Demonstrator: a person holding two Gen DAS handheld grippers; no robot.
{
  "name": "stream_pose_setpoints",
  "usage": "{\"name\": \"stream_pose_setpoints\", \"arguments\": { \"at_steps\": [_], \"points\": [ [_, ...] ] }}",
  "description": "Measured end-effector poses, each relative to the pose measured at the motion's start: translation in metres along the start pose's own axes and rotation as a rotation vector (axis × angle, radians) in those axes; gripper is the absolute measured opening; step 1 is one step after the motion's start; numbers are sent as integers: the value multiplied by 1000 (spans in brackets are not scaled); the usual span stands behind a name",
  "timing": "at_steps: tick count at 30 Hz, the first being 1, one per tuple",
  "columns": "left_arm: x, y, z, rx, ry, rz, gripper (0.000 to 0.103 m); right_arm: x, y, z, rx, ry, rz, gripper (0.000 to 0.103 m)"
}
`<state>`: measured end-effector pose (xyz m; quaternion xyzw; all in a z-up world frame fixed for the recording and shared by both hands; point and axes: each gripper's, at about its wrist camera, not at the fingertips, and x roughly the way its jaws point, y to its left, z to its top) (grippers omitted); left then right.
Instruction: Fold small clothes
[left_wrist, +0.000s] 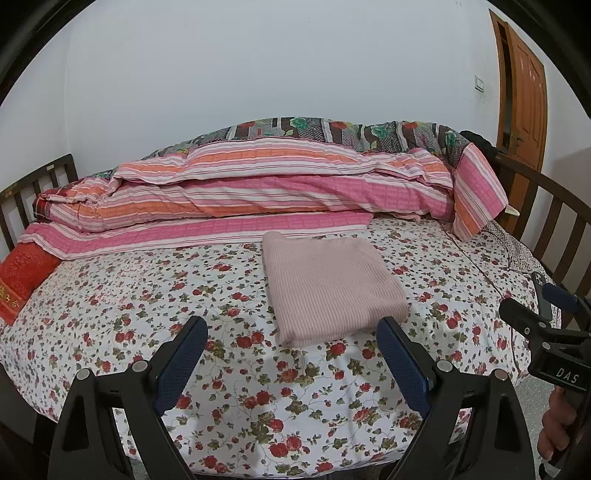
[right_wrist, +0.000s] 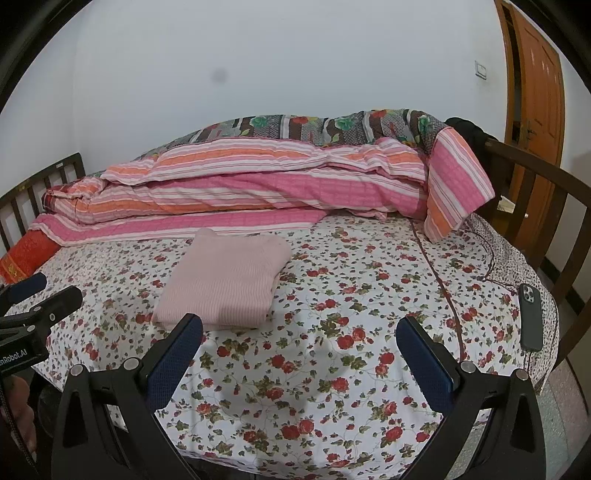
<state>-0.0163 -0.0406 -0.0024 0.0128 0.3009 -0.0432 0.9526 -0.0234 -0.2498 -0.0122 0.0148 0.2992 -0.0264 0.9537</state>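
Nearest, the left gripper (left_wrist: 291, 332) and right gripper (right_wrist: 299, 332) hover over the bed's front edge, jaws spread wide with nothing between their dimpled blue pads (left_wrist: 181, 365). Below lies a smooth sheet (left_wrist: 147, 295) printed with red roses. On it, just beyond the fingertips, rests the pink ribbed sweater (left_wrist: 328, 284), folded into a neat rectangle. A dark phone (right_wrist: 530, 317) lies at the right edge. Farther back, a puffy striped quilt (left_wrist: 258, 184) is bunched against the wall.
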Motion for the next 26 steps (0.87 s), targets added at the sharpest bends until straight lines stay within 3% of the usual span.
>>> {"name": "stream_pose_setpoints", "arguments": {
  "at_steps": [26],
  "points": [
    [-3,4,4,-6,-10,1,93,0,2,1,1,-3,4,102]
  ]
}}
